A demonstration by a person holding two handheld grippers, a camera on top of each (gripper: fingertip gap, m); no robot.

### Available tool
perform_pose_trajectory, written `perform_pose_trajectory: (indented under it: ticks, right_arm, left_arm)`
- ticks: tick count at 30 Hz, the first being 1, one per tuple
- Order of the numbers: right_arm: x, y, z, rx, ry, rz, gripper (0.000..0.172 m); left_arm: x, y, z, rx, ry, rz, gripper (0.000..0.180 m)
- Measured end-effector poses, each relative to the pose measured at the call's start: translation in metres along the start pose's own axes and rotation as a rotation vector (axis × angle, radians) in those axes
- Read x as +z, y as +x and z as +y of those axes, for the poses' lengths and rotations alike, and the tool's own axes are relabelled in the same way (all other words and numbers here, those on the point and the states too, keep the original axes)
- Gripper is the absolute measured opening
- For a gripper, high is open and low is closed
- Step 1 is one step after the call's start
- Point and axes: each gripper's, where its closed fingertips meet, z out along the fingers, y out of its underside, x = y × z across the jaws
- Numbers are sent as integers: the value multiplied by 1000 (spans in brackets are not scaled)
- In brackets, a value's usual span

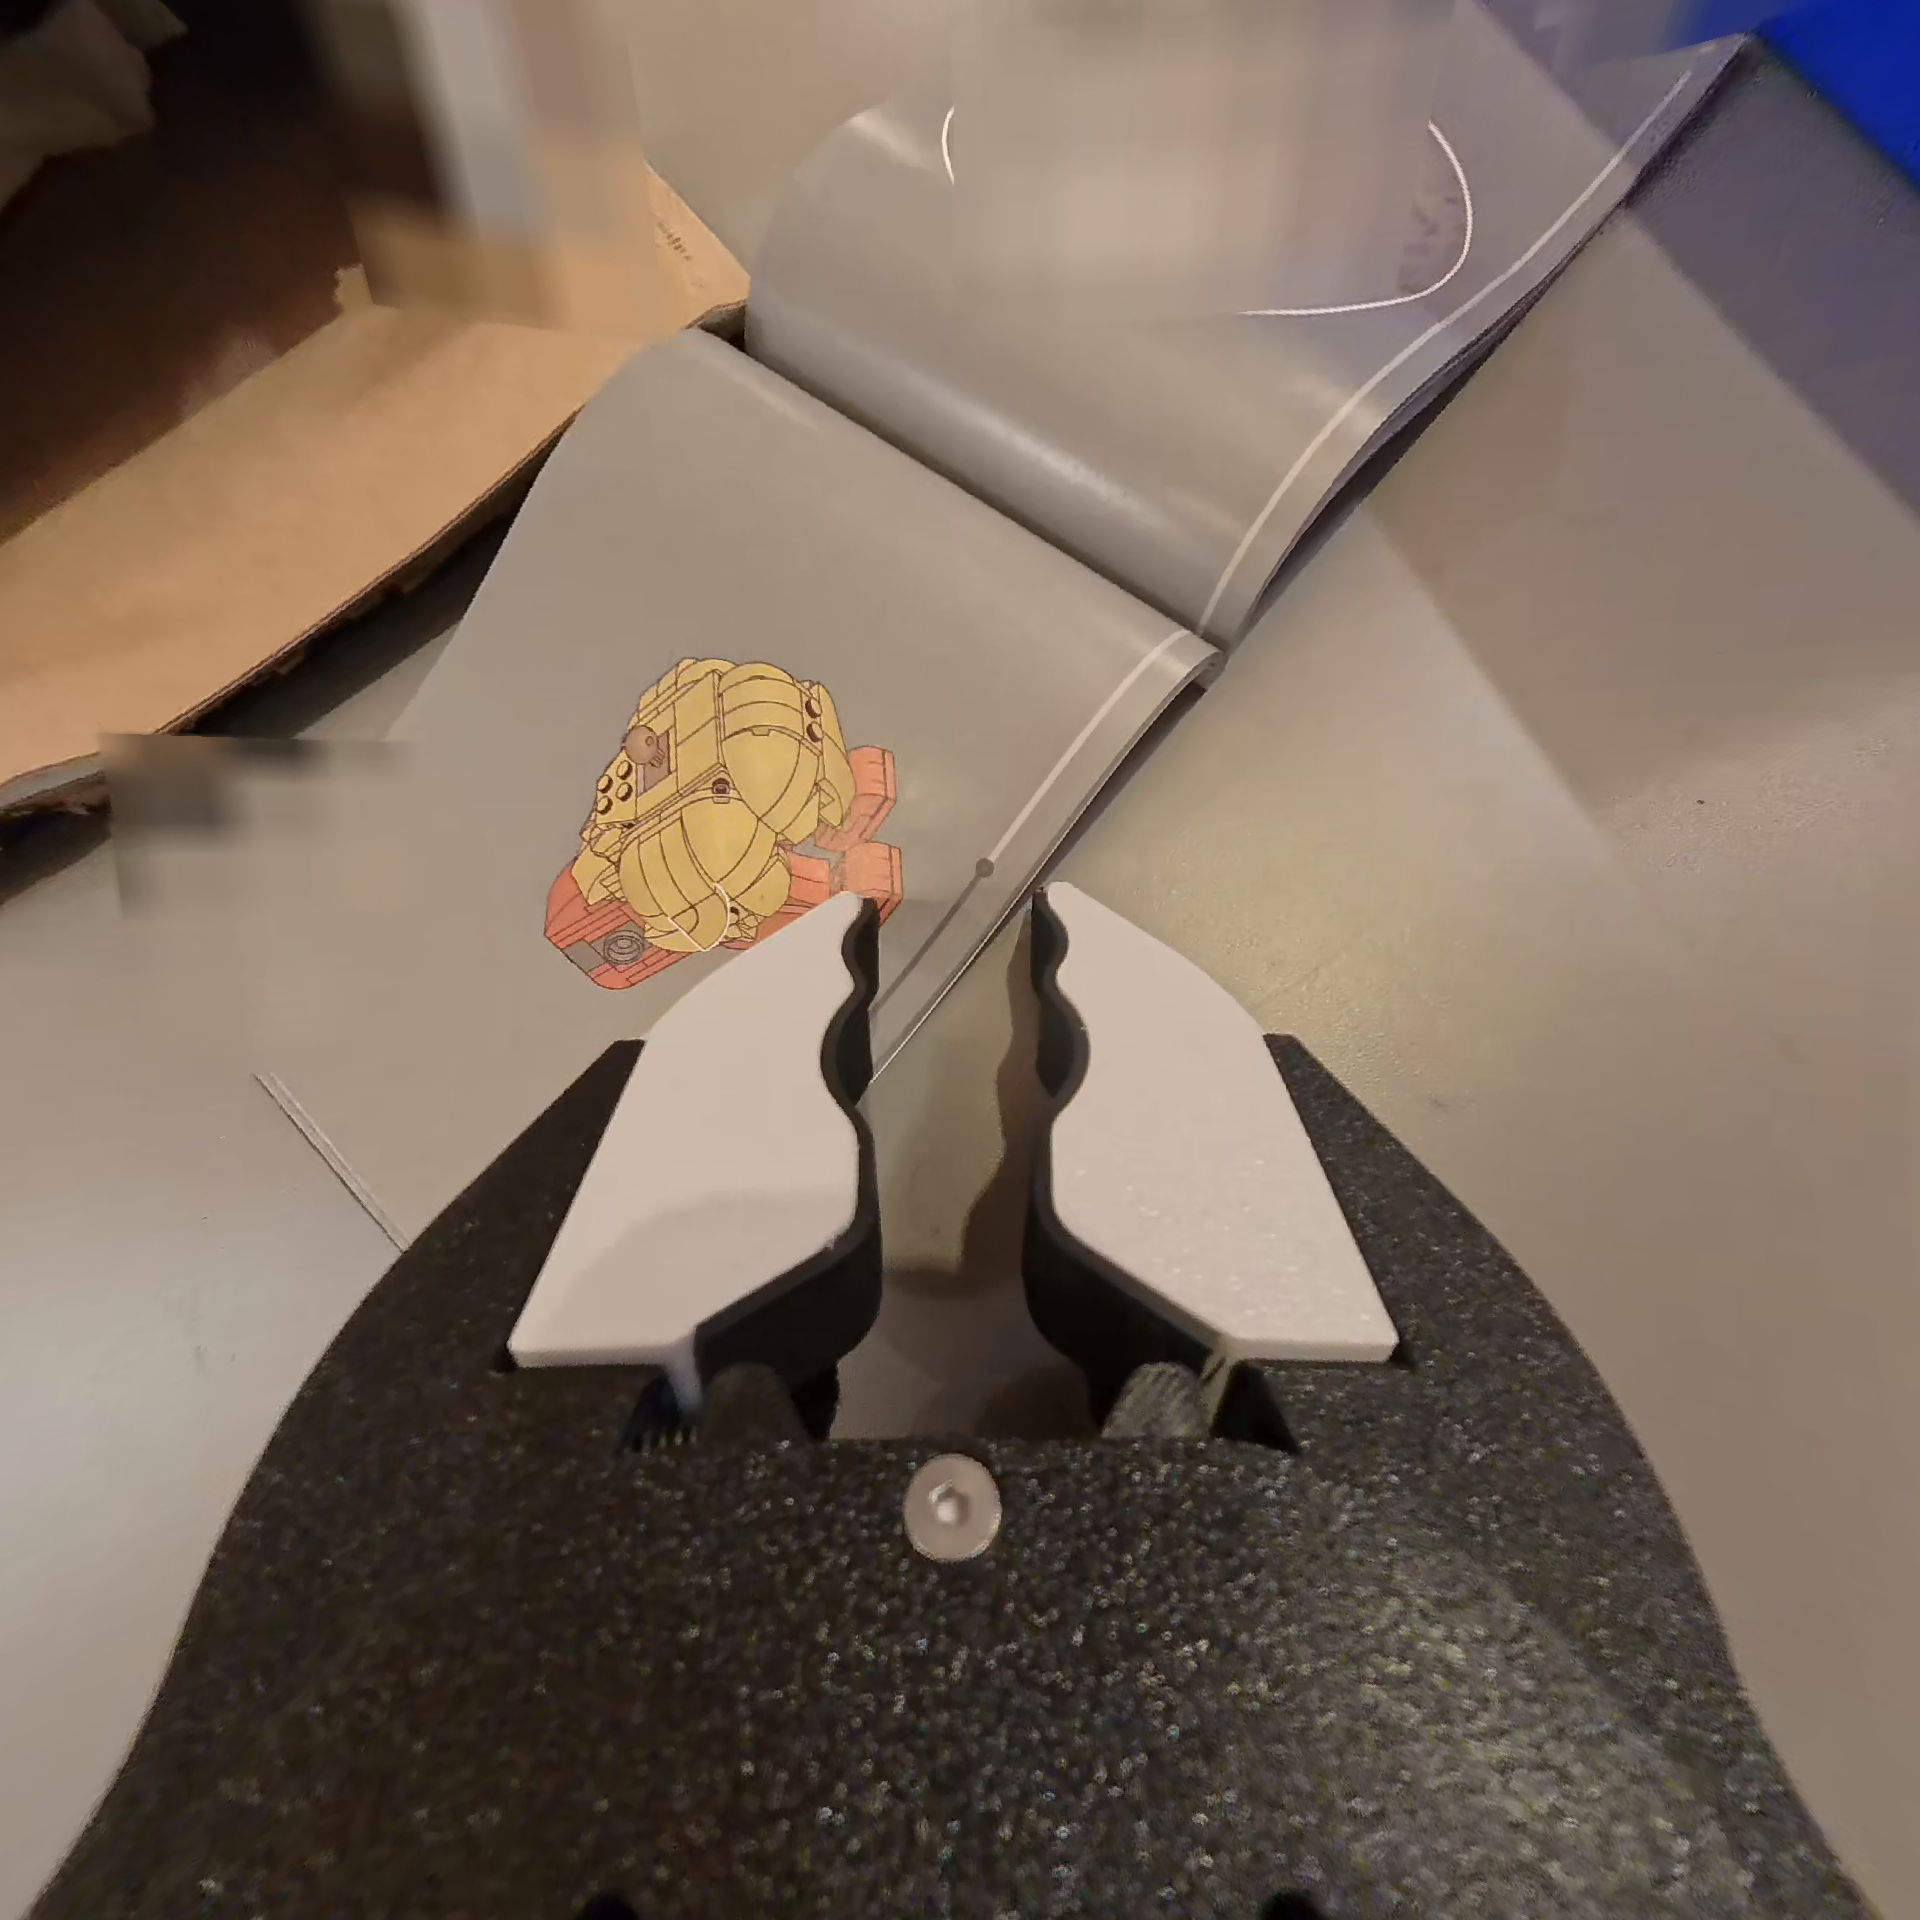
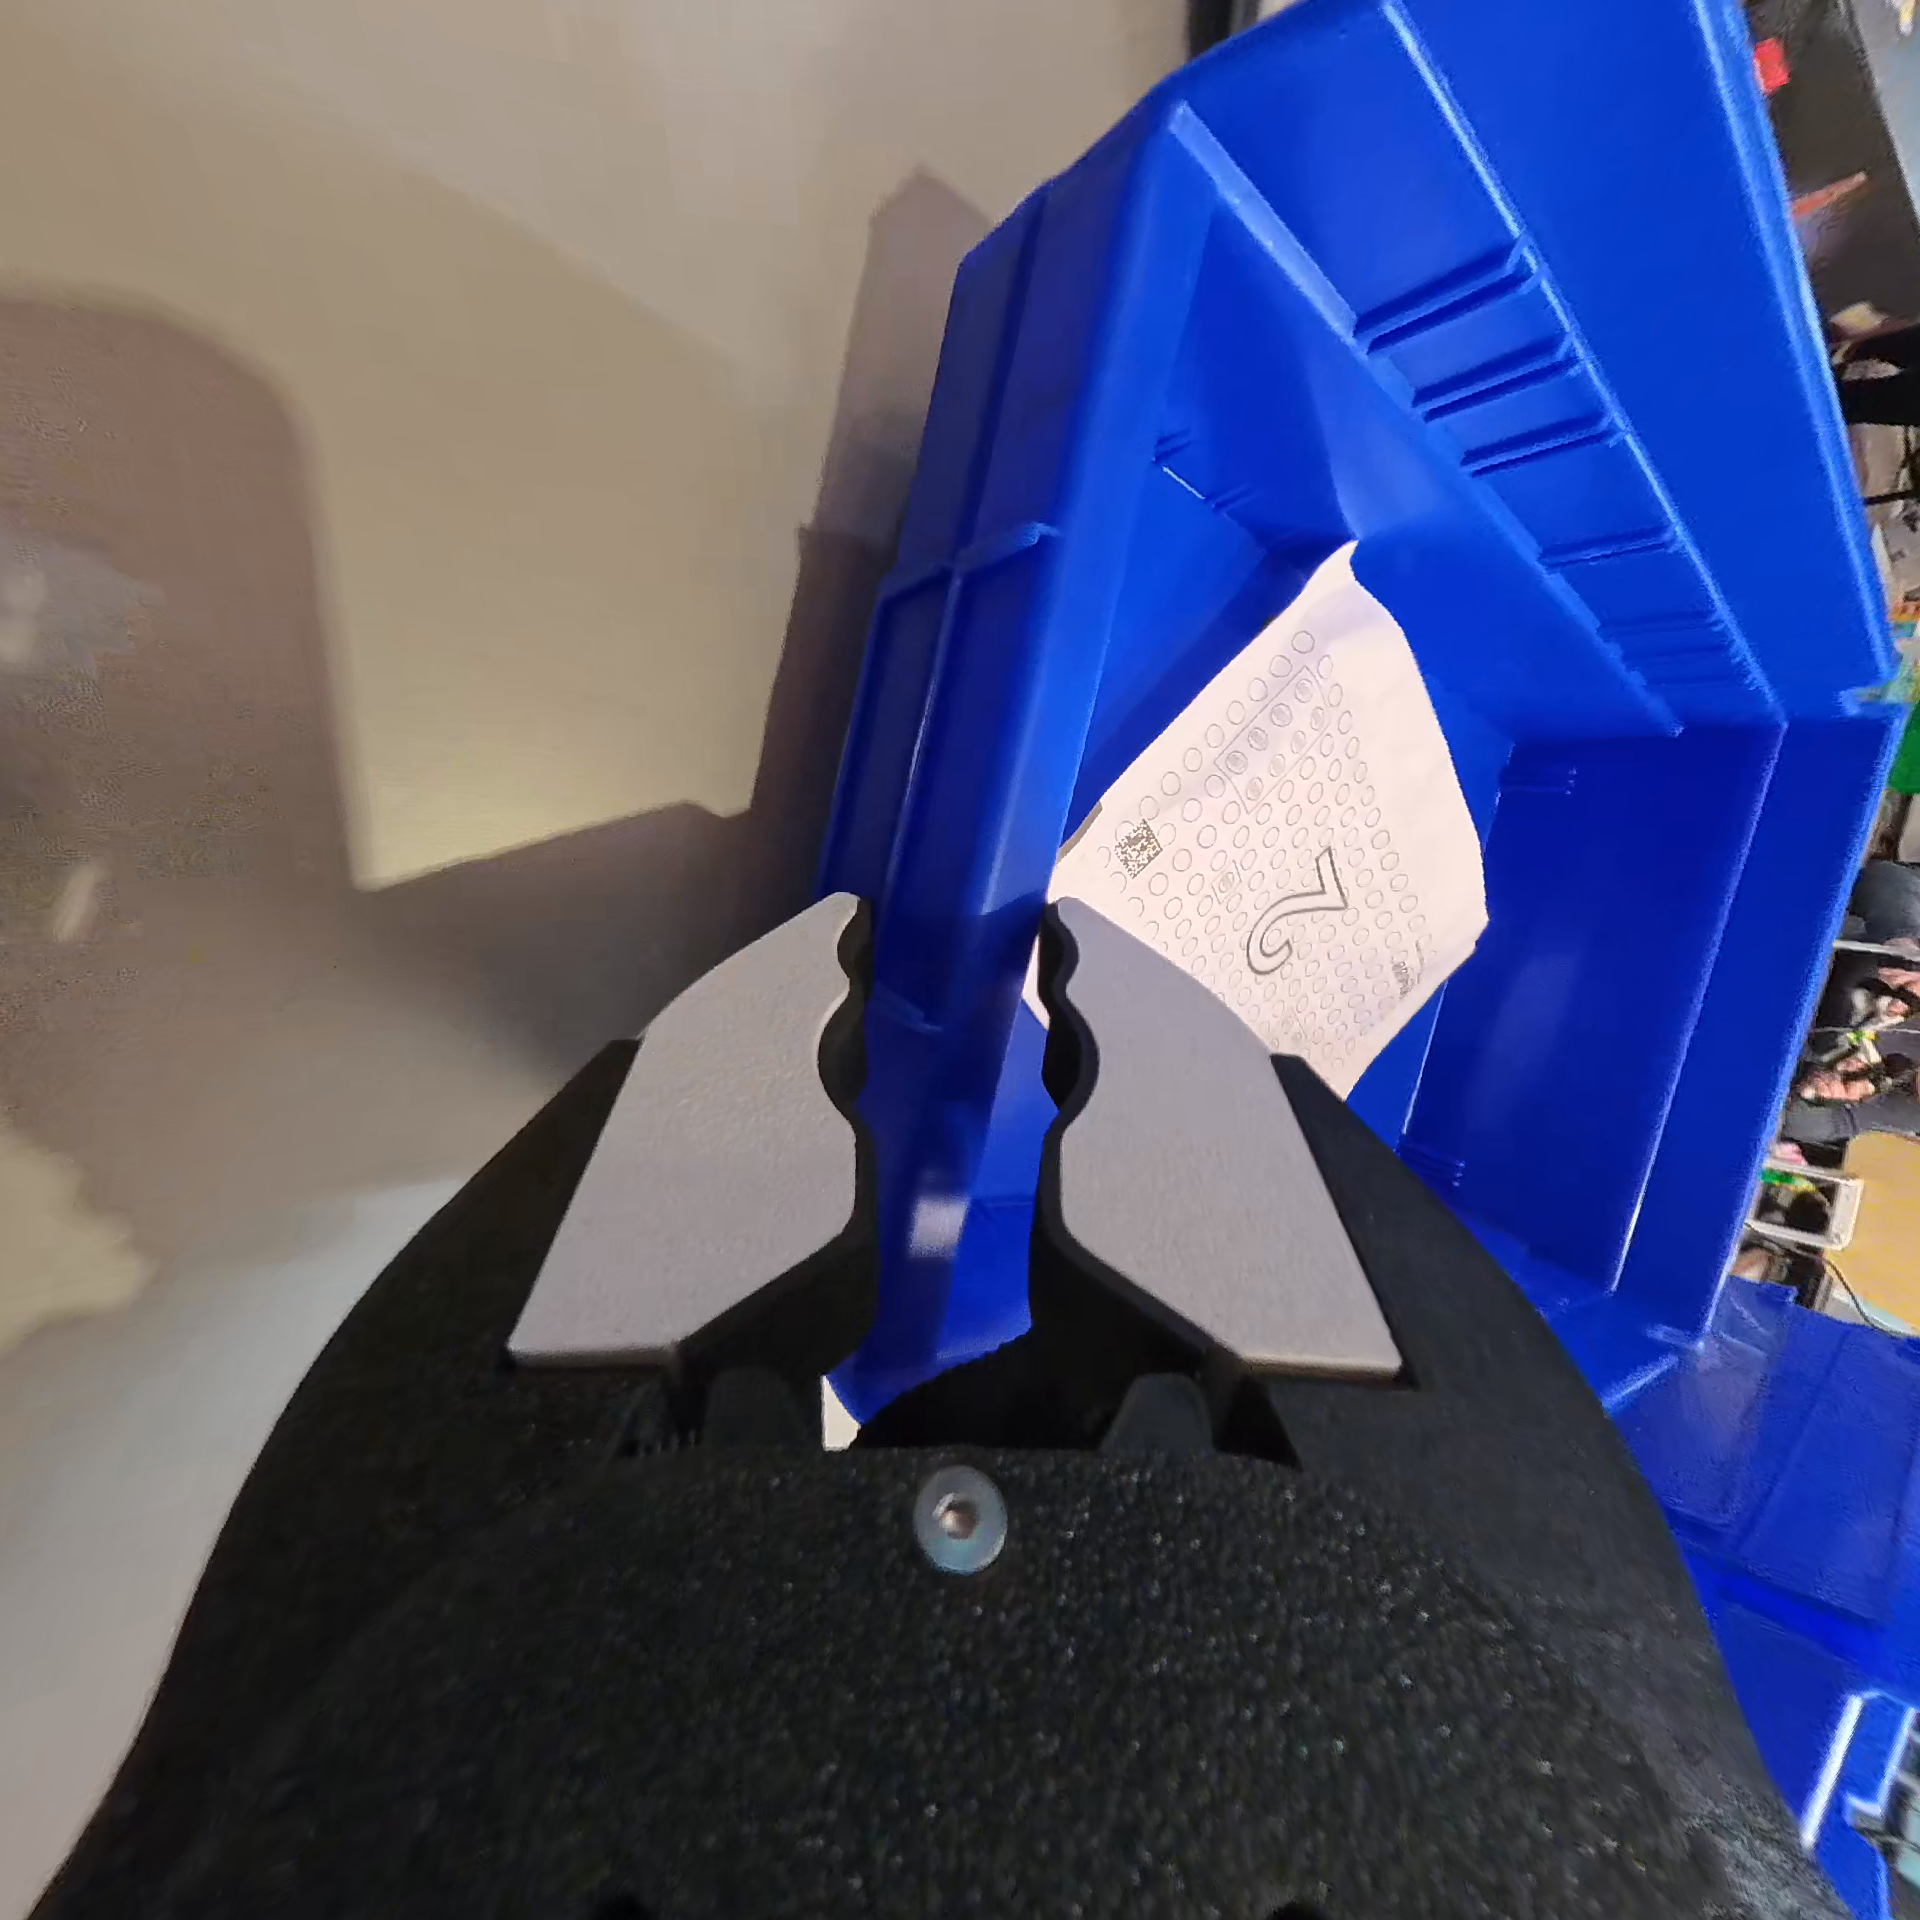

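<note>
Between my left jaws (image 1: 951, 904) runs the edge of an open grey booklet (image 1: 790, 582) lying on the counter (image 1: 1558, 935); they stand apart, neither pad pressing it. Its near page shows a yellow and orange brick model (image 1: 717, 821). Cardboard (image 1: 312, 499) lies beyond.

My right jaws (image 2: 951, 914) are clenched on the wall of a blue bin (image 2: 1299, 364), white printed paper (image 2: 1299, 831) inside.
</note>
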Motion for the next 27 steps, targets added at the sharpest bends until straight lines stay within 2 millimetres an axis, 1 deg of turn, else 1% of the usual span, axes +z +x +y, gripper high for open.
perform_pose_trajectory:
  ticks: [7, 11, 13, 15, 16, 18, 21, 23, 24, 27]
  right_arm:
    - [25, 46, 19, -20, -49, 94, 31]
    - [36, 71, 38, 7, -129, 156, 31]
    - [38, 77, 44, 31, -153, 144, 35]
    - [37, 83, 46, 83, -145, 139, 47]
    - [37, 83, 46, 99, -144, 129, 48]
    - [37, 82, 47, 98, -148, 126, 44]
    - [32, 81, 51, 101, -182, 154, 42]
    - [23, 83, 49, 120, -170, 181, 38]
    - [15, 88, 45, 142, -142, 209, 32]
    - [-13, 111, 28, 280, -17, 253, 30]
  left_arm:
    - [-1, 0, -2, 19, 21, -22, 27]
    - [-2, 0, -3, 35, 36, -42, 26]
    - [-3, 0, -3, 44, 43, -52, 26]
    - [-3, 0, -4, 50, 49, -59, 26]
    - [-3, 0, -4, 53, 52, -63, 26]
    - [-4, 0, -4, 59, 56, -70, 26]
    - [-4, 1, -4, 67, 62, -74, 26]
    - [-5, 1, -5, 76, 66, -78, 26]
    - [-5, 1, -5, 78, 67, -79, 26]
    - [-5, 1, -5, 85, 70, -87, 25]
